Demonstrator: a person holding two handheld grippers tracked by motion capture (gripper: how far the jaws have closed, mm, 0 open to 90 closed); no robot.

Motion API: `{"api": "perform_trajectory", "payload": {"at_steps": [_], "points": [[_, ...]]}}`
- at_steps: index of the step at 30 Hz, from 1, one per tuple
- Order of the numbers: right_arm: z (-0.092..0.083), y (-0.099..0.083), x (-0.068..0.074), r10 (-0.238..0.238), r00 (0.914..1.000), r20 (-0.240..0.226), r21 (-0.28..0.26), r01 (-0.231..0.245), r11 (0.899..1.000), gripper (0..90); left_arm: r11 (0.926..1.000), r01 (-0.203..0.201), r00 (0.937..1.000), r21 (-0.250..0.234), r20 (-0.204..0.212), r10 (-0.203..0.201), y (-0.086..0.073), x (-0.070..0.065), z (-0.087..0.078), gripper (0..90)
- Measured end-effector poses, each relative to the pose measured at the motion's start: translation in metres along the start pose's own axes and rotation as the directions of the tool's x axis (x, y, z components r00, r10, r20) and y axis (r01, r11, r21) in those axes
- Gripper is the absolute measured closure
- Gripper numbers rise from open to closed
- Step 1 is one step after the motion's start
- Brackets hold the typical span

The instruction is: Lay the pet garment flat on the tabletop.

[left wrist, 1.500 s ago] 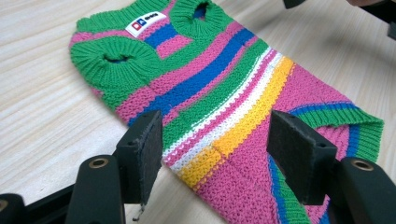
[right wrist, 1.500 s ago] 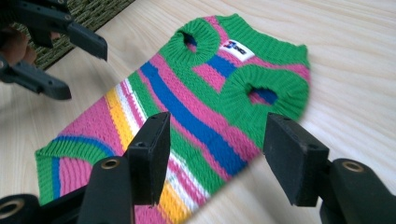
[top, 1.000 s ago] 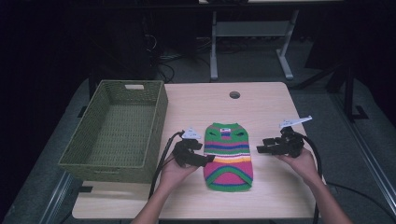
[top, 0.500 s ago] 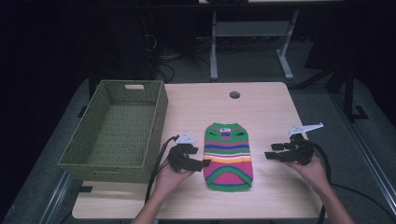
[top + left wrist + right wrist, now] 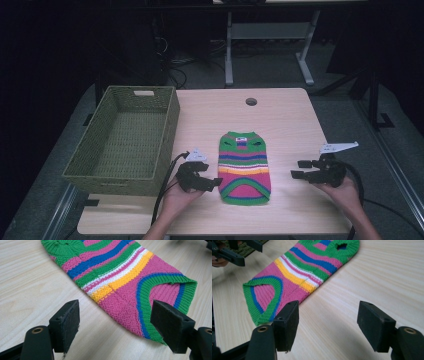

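**Mia:** Where is the little knitted sweater with green, pink, blue, white and yellow stripes [image 5: 245, 167]?

**Ben:** It lies flat on the pale wooden table [image 5: 280, 120]. Its neck end points away from the person.

**Mia:** What is the left gripper [image 5: 214, 182] doing?

**Ben:** It sits just beside the sweater's left edge, near the bottom hem. Its two black jaws are wide apart. Nothing is between them but bare table and a bit of the sweater's edge. The pads do not press on the sweater.

**Mia:** And the right gripper [image 5: 298, 169]?

**Ben:** It is off to the sweater's right, apart from it. Its jaws have just been opening and stand wide, with only table between them.

**Mia:** What else is near the sweater?

**Ben:** A green woven basket [image 5: 167, 125] stands to the sweater's left.
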State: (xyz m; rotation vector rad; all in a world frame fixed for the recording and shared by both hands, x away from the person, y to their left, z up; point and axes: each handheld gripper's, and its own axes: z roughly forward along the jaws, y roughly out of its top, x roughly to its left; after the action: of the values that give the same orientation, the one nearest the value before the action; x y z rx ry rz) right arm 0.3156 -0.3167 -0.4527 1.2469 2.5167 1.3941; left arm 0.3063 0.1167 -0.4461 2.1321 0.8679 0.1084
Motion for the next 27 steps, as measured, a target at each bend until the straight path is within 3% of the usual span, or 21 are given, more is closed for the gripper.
{"api": "perform_trajectory", "payload": {"at_steps": [11,15,18,27], "points": [[-0.014,-0.026,0.008,0.013,0.9998,0.013,-0.006,-0.013,1.0,32.0,0.9999,0.008,0.9999,-0.008,-0.008,-0.008,-0.011,0.0,-0.009,22.0],[-0.024,-0.038,0.006,0.012,0.9991,0.04,-0.04,-0.011,0.999,31.3,0.9999,0.009,0.9998,-0.009,-0.018,-0.01,-0.019,-0.001,-0.015,22.0],[-0.028,-0.044,0.005,0.025,0.9982,0.054,-0.032,-0.023,0.999,30.5,0.9999,0.014,0.9997,-0.007,-0.018,-0.014,-0.024,-0.002,-0.017,22.0],[-0.039,-0.064,0.008,0.034,0.9956,0.087,-0.039,-0.031,0.999,29.1,0.9998,-0.019,0.9996,0.004,-0.022,0.019,-0.031,-0.01,-0.018,21.0]]}}
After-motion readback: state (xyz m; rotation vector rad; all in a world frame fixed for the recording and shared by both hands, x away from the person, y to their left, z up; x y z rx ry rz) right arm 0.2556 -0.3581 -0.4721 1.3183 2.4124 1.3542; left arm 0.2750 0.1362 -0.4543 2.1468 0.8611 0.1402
